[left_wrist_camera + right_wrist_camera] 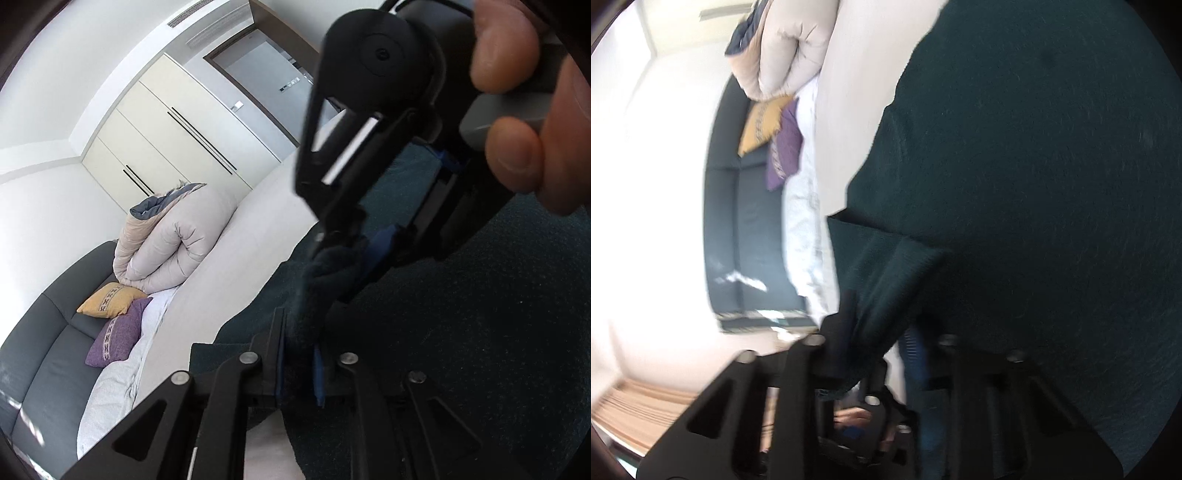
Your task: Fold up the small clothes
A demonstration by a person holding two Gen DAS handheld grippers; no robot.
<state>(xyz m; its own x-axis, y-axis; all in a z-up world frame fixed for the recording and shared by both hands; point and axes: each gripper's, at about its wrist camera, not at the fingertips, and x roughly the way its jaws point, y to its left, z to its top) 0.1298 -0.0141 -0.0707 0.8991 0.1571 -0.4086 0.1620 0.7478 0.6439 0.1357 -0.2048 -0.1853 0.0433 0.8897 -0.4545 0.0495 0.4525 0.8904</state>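
a bed [258, 236] with a pale sheet fills the room's middle; a rolled beige duvet [173, 236] sits at its head, with a yellow cushion [110, 299] and a purple cushion [114, 339] just beside it against a grey padded headboard [55, 332]. cream wardrobe doors [166, 140] and a doorway stand behind. a dark teal garment [461, 332] lies spread over the bed. the left gripper [299, 354] is closed on a bunched edge of the garment, cloth pinched between its blue-lined fingers. right ahead of it, the right gripper [882, 339], held by a hand [532, 110], is clamped on a ribbed fold of the same garment. the right wrist view is blurred.
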